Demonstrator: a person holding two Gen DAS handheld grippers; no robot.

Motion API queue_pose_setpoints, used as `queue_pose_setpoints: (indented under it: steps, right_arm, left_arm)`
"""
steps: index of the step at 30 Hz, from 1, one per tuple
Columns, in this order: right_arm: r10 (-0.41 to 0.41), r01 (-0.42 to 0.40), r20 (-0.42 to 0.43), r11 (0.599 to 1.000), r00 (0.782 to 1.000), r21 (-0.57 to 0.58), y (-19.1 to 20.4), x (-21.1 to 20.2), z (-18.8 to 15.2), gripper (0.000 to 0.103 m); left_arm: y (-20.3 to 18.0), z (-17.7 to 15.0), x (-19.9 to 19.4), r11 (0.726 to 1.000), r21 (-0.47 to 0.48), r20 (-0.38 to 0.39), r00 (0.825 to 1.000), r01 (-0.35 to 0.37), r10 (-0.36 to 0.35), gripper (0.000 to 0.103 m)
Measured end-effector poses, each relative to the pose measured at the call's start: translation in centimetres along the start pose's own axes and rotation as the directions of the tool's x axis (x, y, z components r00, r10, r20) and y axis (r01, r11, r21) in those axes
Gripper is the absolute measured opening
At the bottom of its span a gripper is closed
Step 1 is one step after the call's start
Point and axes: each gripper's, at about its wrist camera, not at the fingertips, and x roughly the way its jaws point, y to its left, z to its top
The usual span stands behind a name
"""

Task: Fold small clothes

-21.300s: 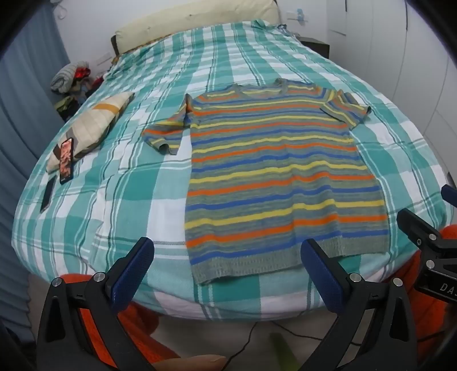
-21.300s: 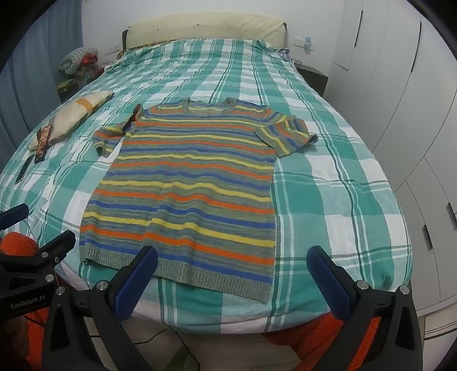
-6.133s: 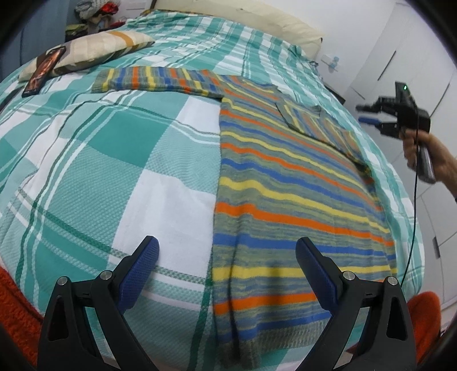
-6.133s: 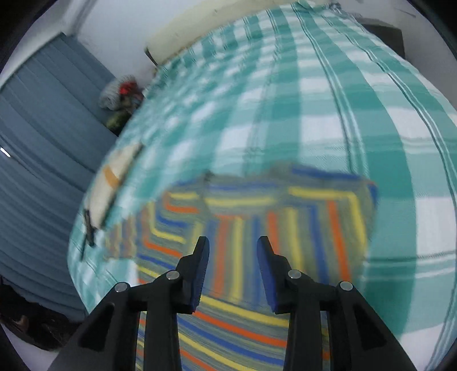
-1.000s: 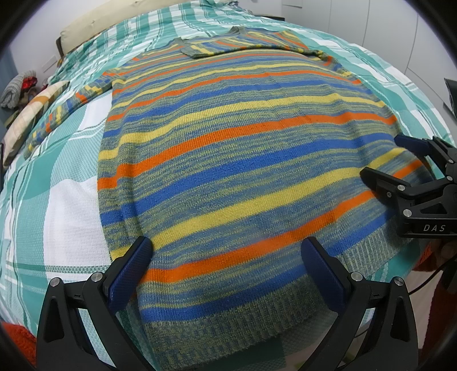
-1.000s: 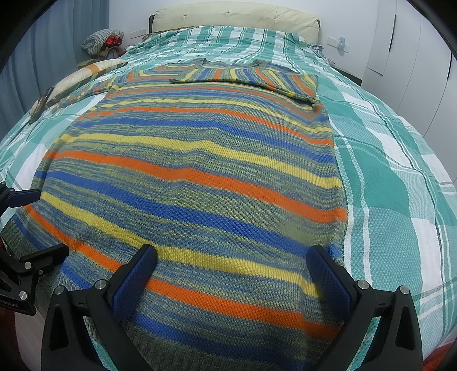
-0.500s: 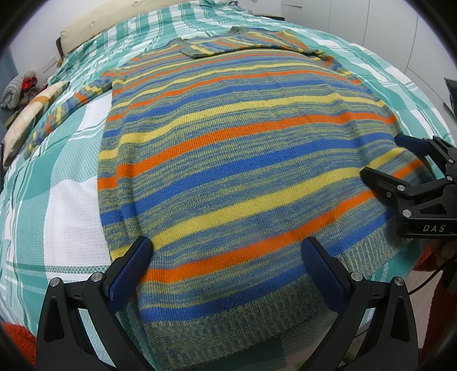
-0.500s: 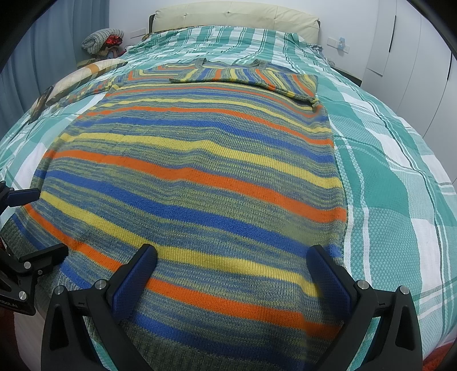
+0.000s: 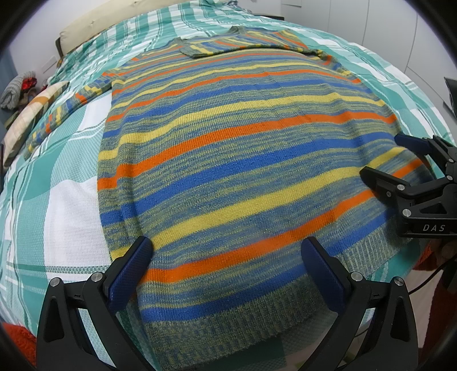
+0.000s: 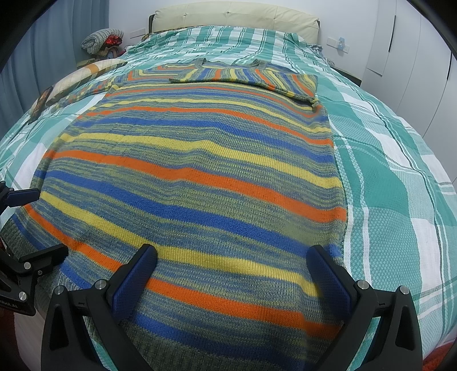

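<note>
1. Your striped sweater (image 9: 242, 159) lies flat on the bed (image 9: 57, 217), its ribbed hem at the near edge and its neckline towards the headboard (image 10: 234, 17).
2. The sweater's right sleeve (image 10: 245, 77) is folded in across the chest; the left sleeve (image 9: 65, 111) lies stretched out on the green-and-white checked cover, reaching towards the pillow (image 9: 25, 120).
3. Your left gripper (image 9: 225, 265) hovers over the hem on the sweater's left half. Its jaws are spread wide and hold nothing; the blue pads (image 9: 131, 268) sit just above the knit.
4. Your right gripper (image 10: 234, 271) hovers over the hem on the right half, jaws likewise released and wide, with nothing between them.
5. In the left wrist view, your right gripper shows at the right edge, over the sweater's lower right corner; a bit of your hand (image 9: 447, 251) shows beneath it.
6. A phone (image 10: 41, 101) rests by the pillow, well apart from the sweater, and a bundle of clothes (image 10: 101, 40) sits beside the headboard.
</note>
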Motion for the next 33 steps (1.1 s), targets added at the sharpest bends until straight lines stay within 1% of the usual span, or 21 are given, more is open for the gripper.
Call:
queue_pose_setpoints:
  steps: [33]
  right_arm:
    - [-0.002,0.002,-0.001,1.000,1.000,-0.001,-0.01,0.00,0.03,0.103]
  left_arm:
    - [-0.09,0.18,0.07,1.000,0.010,-0.004,1.000,0.001,-0.001,0.102]
